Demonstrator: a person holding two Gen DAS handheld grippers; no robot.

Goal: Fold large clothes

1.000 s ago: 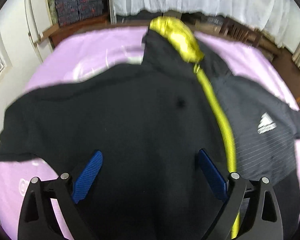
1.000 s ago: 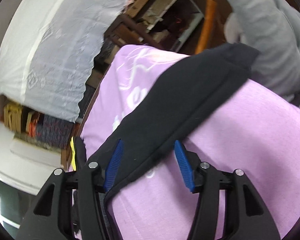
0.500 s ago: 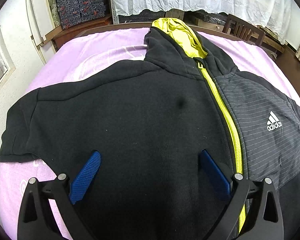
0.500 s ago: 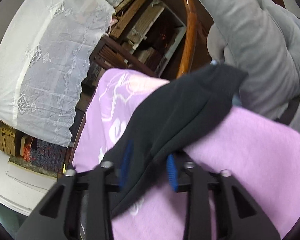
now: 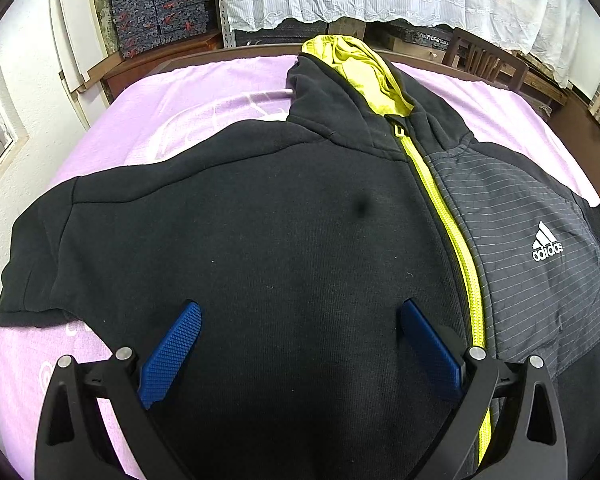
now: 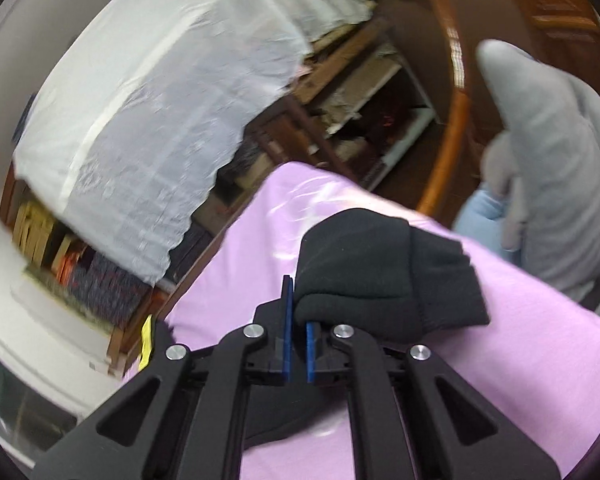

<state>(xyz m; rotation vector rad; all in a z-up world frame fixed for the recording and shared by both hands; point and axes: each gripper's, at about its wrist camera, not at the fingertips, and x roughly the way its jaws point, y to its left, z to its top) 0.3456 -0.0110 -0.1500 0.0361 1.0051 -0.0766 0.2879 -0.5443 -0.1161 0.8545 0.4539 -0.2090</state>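
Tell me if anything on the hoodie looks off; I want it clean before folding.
One thing: a small dark smudge sits on the black chest panel of the hoodie, left of the yellow zipper. Whether it is a stain or a hole is unclear.

My left gripper point(image 5: 296, 340): black frame, blue ribbed pads, silver screws | right gripper point(image 6: 298, 326): same build

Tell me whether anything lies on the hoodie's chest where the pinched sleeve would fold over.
Nothing visible does. The right gripper is shut on the black sleeve, and the hoodie front lies bare on the purple cover; only the open left gripper hovers above it.
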